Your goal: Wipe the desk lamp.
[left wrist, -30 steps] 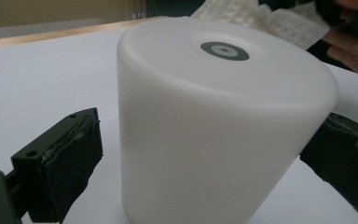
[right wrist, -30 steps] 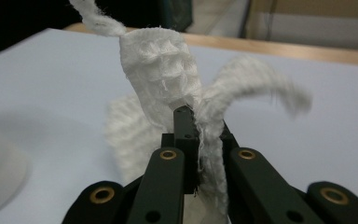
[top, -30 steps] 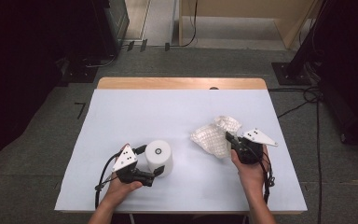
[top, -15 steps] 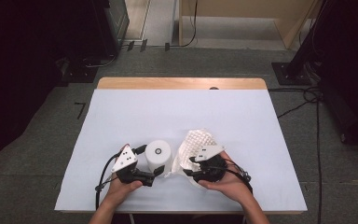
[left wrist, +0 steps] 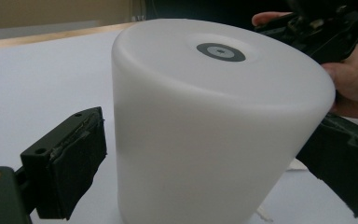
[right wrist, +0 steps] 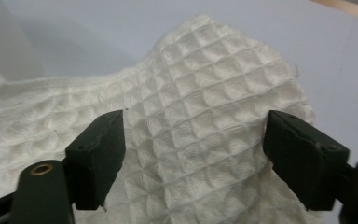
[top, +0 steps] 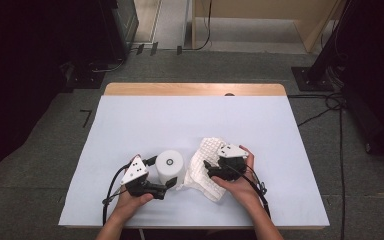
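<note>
A white cylinder (top: 170, 166) with a grey dot on its top stands upright near the table's front. My left gripper (top: 161, 171) straddles it from the near left. In the left gripper view the cylinder (left wrist: 214, 130) bulks between the jaws, and a thin strip of table shows between it and the left pad (left wrist: 74, 158). Just right of it lies a crumpled white waffle cloth (top: 200, 157). My right gripper (top: 209, 170) rests on the cloth; its jaws have just been opening. They stand wide apart with the cloth (right wrist: 205, 93) slack between them.
The pale table top (top: 190, 120) has a wooden strip (top: 195, 89) along its far edge. Black cables trail from both grippers over the front edge. Dark equipment and cables lie on the floor beyond the table.
My right hand carried the cloth from the right side leftward and down until it lay beside the cylinder, and its jaws opened off the cloth. The left hand and the cylinder stayed put.
</note>
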The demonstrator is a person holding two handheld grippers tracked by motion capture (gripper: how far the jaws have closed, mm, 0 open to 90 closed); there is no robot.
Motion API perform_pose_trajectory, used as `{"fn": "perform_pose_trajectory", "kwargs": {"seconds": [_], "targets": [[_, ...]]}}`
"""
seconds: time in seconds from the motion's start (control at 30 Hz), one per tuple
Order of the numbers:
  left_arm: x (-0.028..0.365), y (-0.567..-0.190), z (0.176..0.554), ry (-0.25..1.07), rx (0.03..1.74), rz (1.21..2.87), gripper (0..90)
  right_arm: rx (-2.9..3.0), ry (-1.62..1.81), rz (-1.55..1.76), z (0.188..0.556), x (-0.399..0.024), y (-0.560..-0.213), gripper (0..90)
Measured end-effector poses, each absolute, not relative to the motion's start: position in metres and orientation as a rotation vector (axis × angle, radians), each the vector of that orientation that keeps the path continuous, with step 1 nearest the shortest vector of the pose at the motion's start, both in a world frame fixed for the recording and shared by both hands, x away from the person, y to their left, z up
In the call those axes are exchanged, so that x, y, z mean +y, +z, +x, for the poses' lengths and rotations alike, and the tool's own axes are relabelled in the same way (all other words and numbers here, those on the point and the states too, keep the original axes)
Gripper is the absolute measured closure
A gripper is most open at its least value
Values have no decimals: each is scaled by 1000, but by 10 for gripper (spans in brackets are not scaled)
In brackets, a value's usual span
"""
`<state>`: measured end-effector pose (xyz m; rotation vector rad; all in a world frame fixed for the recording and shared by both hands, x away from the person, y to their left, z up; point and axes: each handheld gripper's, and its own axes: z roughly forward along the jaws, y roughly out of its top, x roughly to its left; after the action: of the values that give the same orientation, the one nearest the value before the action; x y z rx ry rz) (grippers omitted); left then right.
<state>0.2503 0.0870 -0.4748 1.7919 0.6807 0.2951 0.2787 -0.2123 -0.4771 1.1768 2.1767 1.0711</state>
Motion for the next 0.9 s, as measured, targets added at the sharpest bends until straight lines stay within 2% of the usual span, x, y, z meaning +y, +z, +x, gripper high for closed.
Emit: {"fn": "perform_pose_trajectory", "kwargs": {"seconds": [0.03, 0.07, 0.27, 0.43, 0.57, 0.6, 0.63, 0.73, 0.77, 0.8, 0.87, 0.9], "targets": [[86, -475, 250, 290, 685, 1789, 25, 2177, 1071, 1177, 279, -212, -477, 166], [86, -475, 250, 291, 686, 1788, 26, 2222, 1029, 1214, 284, -209, -485, 109], [85, -476, 250, 298, 690, 1792, 26, 2321, 918, 1250, 287, -200, -497, 3], [85, -476, 250, 296, 692, 1800, 28, 2378, 847, 1260, 288, -197, -495, 6], [84, -477, 250, 298, 694, 1798, 28, 2390, 842, 1251, 287, -201, -492, 135], [84, -477, 250, 298, 694, 1798, 28, 2390, 842, 1251, 287, -201, -492, 135], [84, -477, 250, 298, 697, 1795, 29, 2365, 865, 1249, 286, -208, -489, 346], [83, -477, 250, 303, 699, 1792, 33, 2326, 890, 1265, 286, -218, -487, 613], [83, -477, 249, 303, 699, 1791, 35, 2316, 901, 1252, 285, -220, -488, 662], [83, -477, 249, 303, 699, 1791, 36, 2316, 901, 1252, 285, -220, -488, 662], [82, -477, 250, 305, 696, 1792, 38, 2301, 901, 1200, 280, -219, -489, 738], [82, -477, 250, 305, 696, 1792, 38, 2303, 909, 1201, 279, -217, -488, 743]]}}
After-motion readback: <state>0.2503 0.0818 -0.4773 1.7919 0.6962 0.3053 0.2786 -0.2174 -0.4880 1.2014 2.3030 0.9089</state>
